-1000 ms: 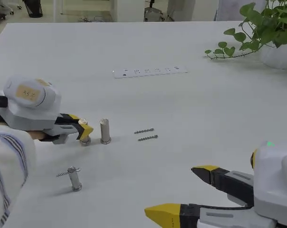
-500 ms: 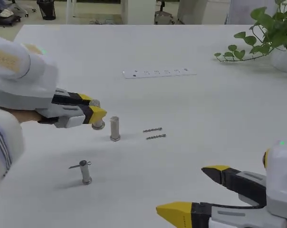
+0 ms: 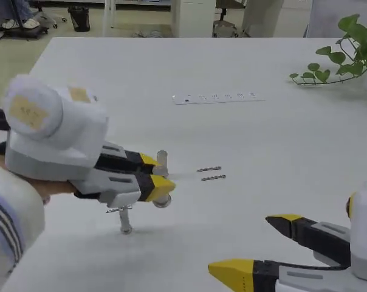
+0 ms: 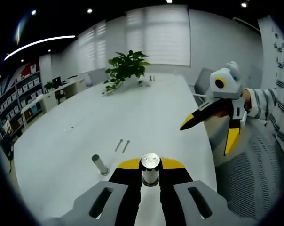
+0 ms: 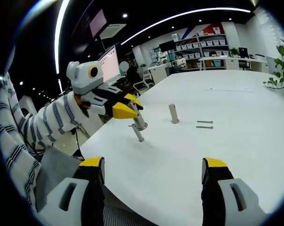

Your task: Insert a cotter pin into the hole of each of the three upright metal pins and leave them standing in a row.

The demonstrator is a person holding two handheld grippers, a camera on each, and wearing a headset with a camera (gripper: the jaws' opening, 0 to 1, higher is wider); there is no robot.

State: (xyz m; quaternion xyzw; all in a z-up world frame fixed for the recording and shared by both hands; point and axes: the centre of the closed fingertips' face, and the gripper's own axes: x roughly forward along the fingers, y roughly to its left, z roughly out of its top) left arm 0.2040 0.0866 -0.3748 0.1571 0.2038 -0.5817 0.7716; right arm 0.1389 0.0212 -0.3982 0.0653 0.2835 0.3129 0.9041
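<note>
As the left tool (image 3: 156, 175) pinches a metal pin (image 4: 150, 173), likely to reposition it, the right tool (image 5: 153, 164) hangs spread, empty.

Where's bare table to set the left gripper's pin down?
Free: the stretch between power strip and loose cotter pins, and right of them toward the plant. Crowded by the left gripper: the cottered pin and bare pin stand there.

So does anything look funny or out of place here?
Nothing is broken or spilled. One metal pin is pinched in the left gripper rather than standing free, and two cotter pins lie loose on the table, not in any hole. A second pin already has one through it.
</note>
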